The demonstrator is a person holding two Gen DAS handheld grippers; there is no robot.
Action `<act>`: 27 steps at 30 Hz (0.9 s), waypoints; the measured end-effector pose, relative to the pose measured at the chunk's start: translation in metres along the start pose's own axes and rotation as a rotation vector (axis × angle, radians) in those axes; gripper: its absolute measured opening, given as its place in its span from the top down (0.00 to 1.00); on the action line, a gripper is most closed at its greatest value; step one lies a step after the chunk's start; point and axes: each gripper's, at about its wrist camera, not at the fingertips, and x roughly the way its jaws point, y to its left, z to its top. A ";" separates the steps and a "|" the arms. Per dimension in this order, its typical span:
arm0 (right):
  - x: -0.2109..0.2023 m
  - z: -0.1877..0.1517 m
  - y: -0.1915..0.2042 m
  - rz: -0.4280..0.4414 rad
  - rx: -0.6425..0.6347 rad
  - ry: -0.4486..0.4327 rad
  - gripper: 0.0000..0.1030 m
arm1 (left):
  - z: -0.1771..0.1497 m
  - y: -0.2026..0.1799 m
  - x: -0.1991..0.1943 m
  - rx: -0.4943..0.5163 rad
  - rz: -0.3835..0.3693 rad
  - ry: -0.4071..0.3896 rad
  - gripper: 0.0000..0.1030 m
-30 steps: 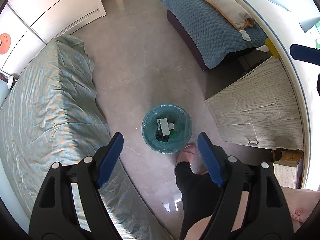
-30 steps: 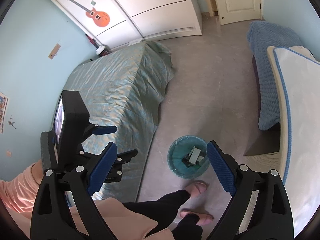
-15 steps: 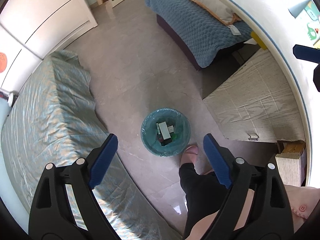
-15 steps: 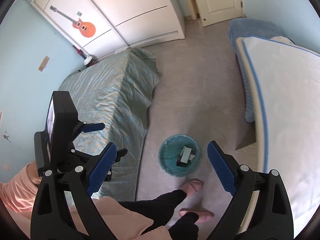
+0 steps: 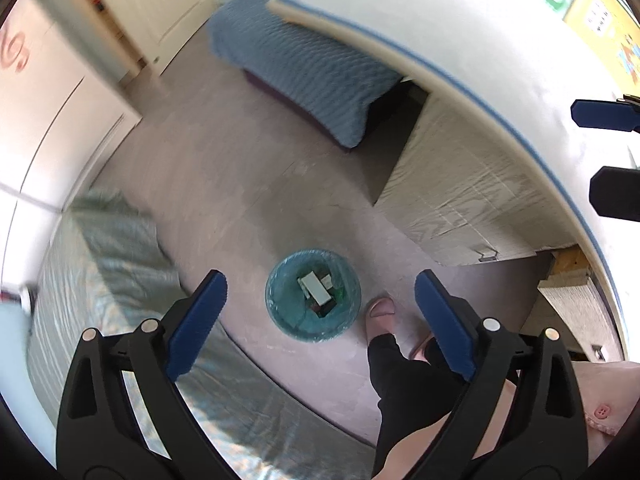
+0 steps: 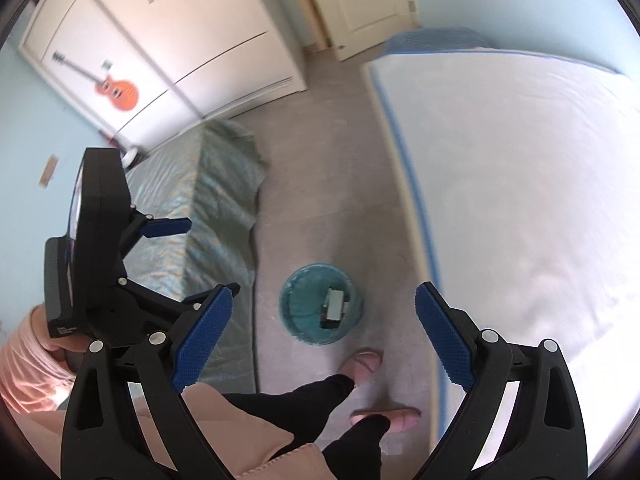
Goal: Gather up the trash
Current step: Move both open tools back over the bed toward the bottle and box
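Observation:
A round teal trash bin (image 5: pixel 313 295) stands on the grey floor, holding a white box (image 5: pixel 315 288) and a few other scraps. In the right wrist view the same bin (image 6: pixel 320 305) lies between the blue pads. My left gripper (image 5: pixel 320 284) hangs high above the bin, its jaws still opening, nothing between them. My right gripper (image 6: pixel 323 300) is open and empty too, also well above the floor. The left gripper's black body (image 6: pixel 100 248) shows at the left of the right wrist view.
A bed with a shiny green-grey cover (image 5: pixel 112 272) lies left of the bin. A white mattress with a blue edge (image 6: pixel 520 184) lies to the right, over a wooden base (image 5: pixel 452 196). The person's feet in pink slippers (image 6: pixel 366 362) stand beside the bin. A white wardrobe (image 6: pixel 168 48) closes the far end.
Both views have swung and rolled, bringing the white mattress further into view. The left gripper's jaws have spread wider. The bin has stayed where it was, with the same contents.

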 end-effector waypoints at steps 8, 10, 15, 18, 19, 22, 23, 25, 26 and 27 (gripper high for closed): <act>-0.025 -0.028 -0.040 -0.057 0.146 -0.048 0.11 | 0.028 -0.042 -0.003 0.131 -0.038 -0.020 0.09; -0.033 -0.036 -0.049 -0.072 0.180 -0.062 0.11 | 0.033 -0.052 -0.004 0.166 -0.050 -0.025 0.09; -0.047 -0.053 -0.065 -0.112 0.257 -0.093 0.11 | 0.042 -0.077 -0.006 0.259 -0.061 -0.044 0.08; -0.054 -0.065 -0.074 -0.143 0.314 -0.108 0.11 | 0.048 -0.096 -0.008 0.329 -0.064 -0.060 0.08; -0.058 -0.070 -0.077 -0.156 0.334 -0.115 0.11 | 0.050 -0.103 -0.009 0.358 -0.066 -0.067 0.07; -0.068 -0.084 -0.087 -0.187 0.388 -0.138 0.11 | 0.056 -0.125 -0.011 0.444 -0.066 -0.081 0.07; -0.073 -0.090 -0.091 -0.203 0.411 -0.148 0.11 | 0.058 -0.134 -0.012 0.473 -0.066 -0.087 0.07; -0.082 -0.103 -0.105 -0.224 0.442 -0.162 0.11 | 0.062 -0.151 -0.013 0.530 -0.066 -0.096 0.07; -0.088 -0.109 -0.110 -0.242 0.457 -0.174 0.11 | 0.065 -0.159 -0.014 0.556 -0.067 -0.101 0.07; -0.094 -0.116 -0.116 -0.251 0.464 -0.183 0.11 | 0.068 -0.169 -0.015 0.584 -0.066 -0.107 0.07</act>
